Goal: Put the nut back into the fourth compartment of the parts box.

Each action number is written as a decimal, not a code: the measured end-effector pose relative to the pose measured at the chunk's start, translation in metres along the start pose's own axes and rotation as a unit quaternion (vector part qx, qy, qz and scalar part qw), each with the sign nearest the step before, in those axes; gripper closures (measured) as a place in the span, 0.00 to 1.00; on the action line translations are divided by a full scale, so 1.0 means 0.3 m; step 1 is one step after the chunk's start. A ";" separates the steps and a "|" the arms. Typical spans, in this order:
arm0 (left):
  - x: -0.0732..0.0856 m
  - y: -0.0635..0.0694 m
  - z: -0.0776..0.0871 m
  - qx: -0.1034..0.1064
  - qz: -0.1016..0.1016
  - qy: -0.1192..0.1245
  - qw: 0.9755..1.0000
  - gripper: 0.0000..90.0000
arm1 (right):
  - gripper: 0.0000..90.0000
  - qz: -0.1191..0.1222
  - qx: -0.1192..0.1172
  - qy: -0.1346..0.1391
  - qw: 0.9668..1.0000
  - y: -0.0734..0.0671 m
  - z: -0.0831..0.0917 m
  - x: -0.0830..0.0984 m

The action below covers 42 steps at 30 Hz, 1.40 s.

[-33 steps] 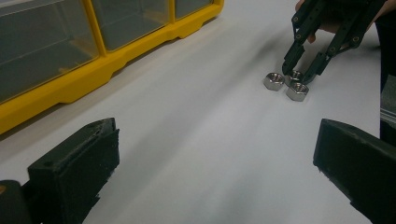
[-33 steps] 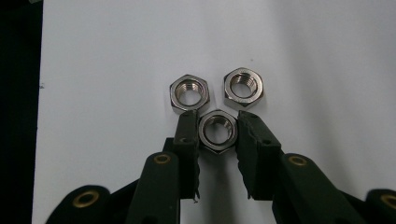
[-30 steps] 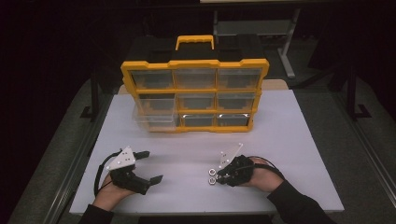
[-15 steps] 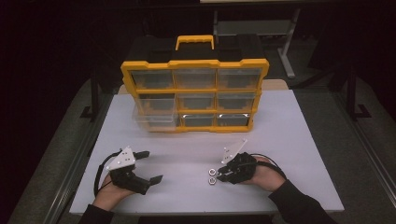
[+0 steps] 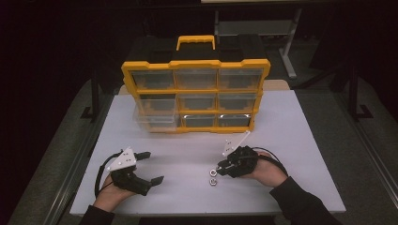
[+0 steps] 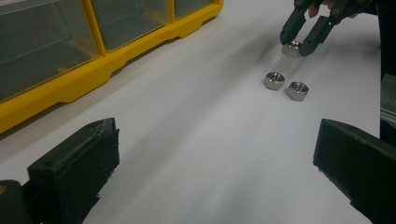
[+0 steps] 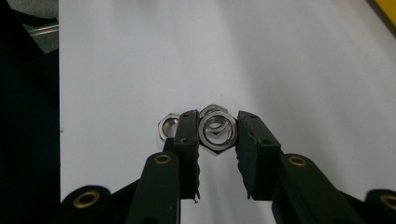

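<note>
My right gripper (image 5: 219,168) is shut on a steel hex nut (image 7: 215,132), held flat between its two pads at the front right of the white table (image 5: 291,126). The left gripper view shows that held nut (image 6: 292,48) just off the surface, in the right gripper (image 6: 295,45). Two more loose nuts (image 5: 213,176) lie side by side right beneath and in front of those tips, one (image 6: 273,80) left of the other (image 6: 297,90). My left gripper (image 5: 152,166) rests at the front left, open, nothing between its jaws (image 6: 217,140).
A yellow organizer (image 5: 196,63) with clear drawers and a yellow handle stands upright at the back middle of the table. Its bottom-left drawer (image 5: 157,121) sticks out a little. Dark floor surrounds the table; the table edge runs close behind both hands.
The right gripper has shifted slightly up and away with the nut in its jaws. The left gripper and the two loose nuts have stayed put.
</note>
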<state>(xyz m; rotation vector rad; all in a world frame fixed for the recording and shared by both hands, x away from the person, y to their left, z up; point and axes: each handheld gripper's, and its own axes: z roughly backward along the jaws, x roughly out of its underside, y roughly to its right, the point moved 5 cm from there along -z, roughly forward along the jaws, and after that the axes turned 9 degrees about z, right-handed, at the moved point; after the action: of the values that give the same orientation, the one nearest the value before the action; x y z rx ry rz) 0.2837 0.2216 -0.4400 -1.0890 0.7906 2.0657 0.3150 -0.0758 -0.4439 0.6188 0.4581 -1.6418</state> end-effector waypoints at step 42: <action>-0.001 -0.003 -0.002 0.003 -0.007 -0.003 1.000 0.00 | 0.77 0.009 0.018 0.028 0.999 0.143 0.099 -0.311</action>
<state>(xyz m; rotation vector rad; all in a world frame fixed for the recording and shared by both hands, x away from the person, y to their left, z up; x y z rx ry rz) 0.2848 0.2217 -0.4402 -1.0811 0.7821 2.0534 0.3622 -0.0289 -0.3601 0.6946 0.4626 -1.6217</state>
